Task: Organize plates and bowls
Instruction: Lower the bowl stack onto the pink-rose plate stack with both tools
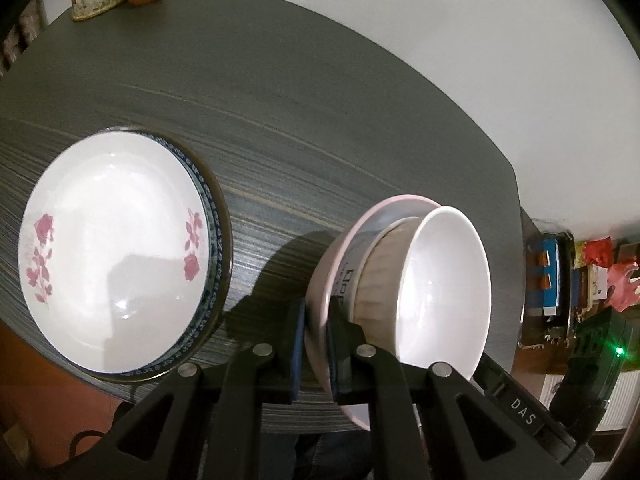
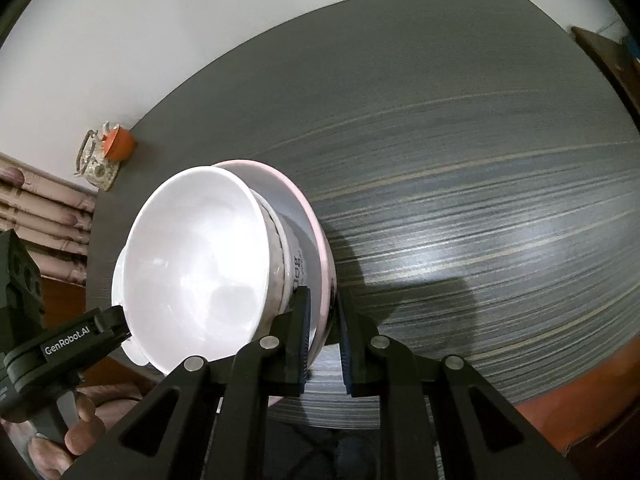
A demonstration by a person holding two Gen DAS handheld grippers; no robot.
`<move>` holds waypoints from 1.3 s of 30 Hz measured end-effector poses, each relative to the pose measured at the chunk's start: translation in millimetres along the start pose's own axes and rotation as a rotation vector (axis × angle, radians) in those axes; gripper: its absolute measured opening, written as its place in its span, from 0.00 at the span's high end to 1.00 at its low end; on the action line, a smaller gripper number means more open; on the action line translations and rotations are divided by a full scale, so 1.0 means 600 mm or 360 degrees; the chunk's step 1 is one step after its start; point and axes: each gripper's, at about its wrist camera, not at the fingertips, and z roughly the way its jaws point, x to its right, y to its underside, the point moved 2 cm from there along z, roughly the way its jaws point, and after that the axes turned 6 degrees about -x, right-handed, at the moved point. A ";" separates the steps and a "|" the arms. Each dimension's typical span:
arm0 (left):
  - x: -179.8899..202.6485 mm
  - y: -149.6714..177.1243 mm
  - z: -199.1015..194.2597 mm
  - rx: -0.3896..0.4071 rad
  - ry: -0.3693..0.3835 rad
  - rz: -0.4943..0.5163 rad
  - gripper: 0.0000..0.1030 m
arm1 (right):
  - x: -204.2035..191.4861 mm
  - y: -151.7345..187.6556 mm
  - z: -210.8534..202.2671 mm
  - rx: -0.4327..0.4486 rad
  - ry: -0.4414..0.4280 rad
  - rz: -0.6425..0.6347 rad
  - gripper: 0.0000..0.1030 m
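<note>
dark wood-grain table (image 1: 320, 100) bears all | floral plate (image 1: 116, 248) lies left of bowl stack | pink bowl (image 1: 320, 280), white bowl (image 1: 444, 288) nested inside: glazed, stiff, breakable, likely slippery and heavy; grip opposite rims | left gripper (image 1: 316, 344), right gripper (image 2: 322, 340) both clenched on pink rim

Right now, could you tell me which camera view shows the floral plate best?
The left wrist view: the floral plate lies fully visible on the table, atop a blue-rimmed plate. The right wrist view does not show it, only the stacked bowls.
</note>
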 end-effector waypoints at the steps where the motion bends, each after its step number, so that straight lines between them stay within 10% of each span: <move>1: -0.001 -0.001 -0.005 0.0007 0.0000 -0.0002 0.92 | -0.002 -0.001 -0.003 0.0004 -0.0001 -0.0006 0.86; 39: -0.235 -0.013 -0.156 0.0255 -0.0071 -0.0399 0.92 | -0.283 0.006 0.015 -0.0074 -0.0064 -0.0482 0.86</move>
